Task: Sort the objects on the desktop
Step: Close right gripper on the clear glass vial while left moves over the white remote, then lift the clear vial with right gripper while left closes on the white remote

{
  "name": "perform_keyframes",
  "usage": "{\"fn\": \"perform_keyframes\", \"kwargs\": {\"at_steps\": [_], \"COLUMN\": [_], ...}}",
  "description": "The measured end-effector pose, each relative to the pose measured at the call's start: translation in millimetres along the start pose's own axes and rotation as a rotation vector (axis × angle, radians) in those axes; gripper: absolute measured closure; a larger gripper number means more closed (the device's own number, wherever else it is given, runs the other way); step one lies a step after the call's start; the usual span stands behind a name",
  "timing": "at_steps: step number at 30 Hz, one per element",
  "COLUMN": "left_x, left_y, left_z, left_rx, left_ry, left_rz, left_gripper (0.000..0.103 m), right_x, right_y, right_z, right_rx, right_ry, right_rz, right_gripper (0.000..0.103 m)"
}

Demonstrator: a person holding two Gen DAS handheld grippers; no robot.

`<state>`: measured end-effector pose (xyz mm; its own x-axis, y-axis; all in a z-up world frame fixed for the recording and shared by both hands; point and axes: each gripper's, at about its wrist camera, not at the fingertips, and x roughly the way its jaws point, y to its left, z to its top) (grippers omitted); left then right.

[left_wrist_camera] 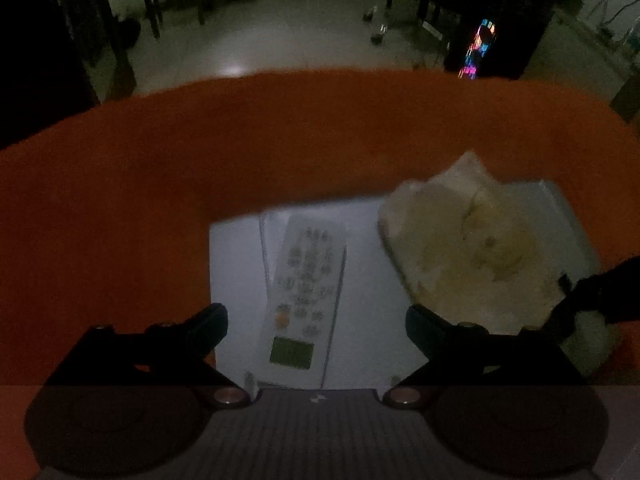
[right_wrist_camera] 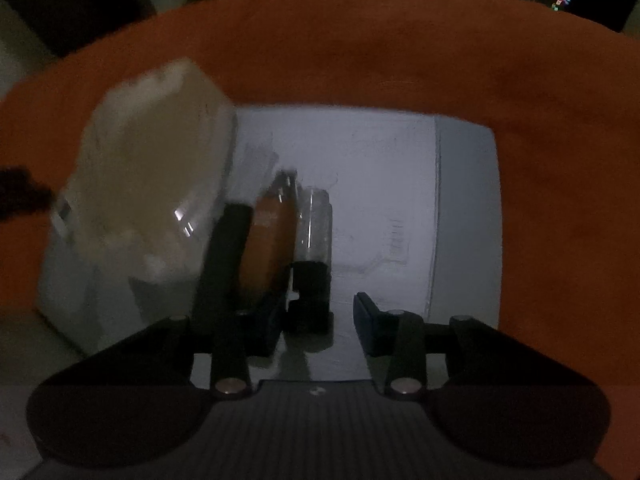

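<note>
Desktop objects lie gathered in a white tray (right_wrist_camera: 464, 200) on the orange-covered bench (left_wrist_camera: 280, 140); the scene is dim and partly blurred. In the left wrist view a white remote control (left_wrist_camera: 304, 296) lies lengthwise in the tray, screen end nearest the camera, between and beyond the spread left tongs (left_wrist_camera: 316, 320), which pinch nothing; a pale crumpled packet (left_wrist_camera: 472, 248) sits over the tray's right part. In the right wrist view an orange tube (right_wrist_camera: 272, 236) and a clear bottle with a dark cap (right_wrist_camera: 314, 240) lie side by side, apart from the bare right half of the tray; the right tongs (right_wrist_camera: 320, 320) stand partly spread above the bottle's cap end, and whether the pads touch it cannot be told. Judged step: seating or picking the bottle beside the tube; to do it well, keep the tongs centred on the cap, descend straight, avoid nudging the tube, and keep the left tongs clear of the packet.
</note>
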<state>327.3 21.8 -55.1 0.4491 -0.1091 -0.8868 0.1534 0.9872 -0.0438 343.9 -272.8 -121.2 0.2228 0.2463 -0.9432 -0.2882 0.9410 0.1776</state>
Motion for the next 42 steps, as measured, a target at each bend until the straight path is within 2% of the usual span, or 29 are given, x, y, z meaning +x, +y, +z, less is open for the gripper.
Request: {"fn": "perform_keyframes", "kwargs": {"at_steps": [1,2,10,12,15,19,20,22,23,27,30,33,34,36,38,40,41,42], "left_x": [-5,-11,-37,-44,-47,-21,-13,3,11,42,64,71,73,79,84,89,90,92], "left_y": [-2,-5,-32,-42,-51,-39,-33,-19,-15,-10,-9,1,5,9,9,9,10,12], "left_z": [0,1,-15,-18,-12,4,8,13,16,21,22,25,26,25,23,22,23,23], "left_rx": [-0.005,-0.008,0.025,0.044,0.102,0.173,0.162,0.131,0.122,0.093,0.070,0.005,-0.013,-0.034,-0.030,-0.027,-0.031,-0.037], "left_ry": [-0.011,-0.018,-0.019,-0.015,0.003,0.052,0.063,0.087,0.095,0.107,0.186,0.221,0.236,0.276,0.319,0.348,0.359,0.368], "left_rz": [-0.016,-0.034,-0.087,-0.075,-0.015,0.136,0.146,0.136,0.128,0.116,0.082,0.085,0.078,0.052,0.038,0.049,0.059,0.074], "left_gripper": [0.006,0.006,0.006,0.006,0.006,0.007,0.007,0.007,0.007,0.007,0.010,0.009,0.005,0.003,0.003,0.003,0.005,0.008], "right_x": [1,1,-23,-38,-62,-86,-88,-91,-91,-80,-63,-48,-43,-37,-37,-38,-39,-39], "right_y": [3,6,0,-1,3,9,8,6,4,-7,-13,-15,-15,-13,-13,-17,-19,-21], "right_z": [0,0,-4,-5,-8,-14,-15,-15,-14,-10,-8,-7,-8,-12,-19,-26,-30,-33], "right_rx": [-0.018,-0.030,0.027,0.044,0.060,0.084,0.087,0.088,0.089,0.098,0.080,0.051,0.028,-0.021,-0.072,-0.106,-0.120,-0.134], "right_ry": [0.001,-0.006,-0.024,-0.045,-0.088,-0.141,-0.146,-0.150,-0.154,-0.150,-0.116,-0.075,-0.052,-0.014,-0.003,0.007,0.012,0.018], "right_rz": [-0.022,-0.048,-0.070,-0.057,-0.029,0.025,0.031,0.028,0.021,0.002,-0.011,0.003,0.005,0.002,-0.024,-0.010,0.003,0.010], "right_gripper": [0.066,0.080,0.080,0.081,0.081,0.081,0.082,0.083,0.100,0.100,0.100,0.098,0.097,0.072,0.062,0.054,0.048,0.047]}}
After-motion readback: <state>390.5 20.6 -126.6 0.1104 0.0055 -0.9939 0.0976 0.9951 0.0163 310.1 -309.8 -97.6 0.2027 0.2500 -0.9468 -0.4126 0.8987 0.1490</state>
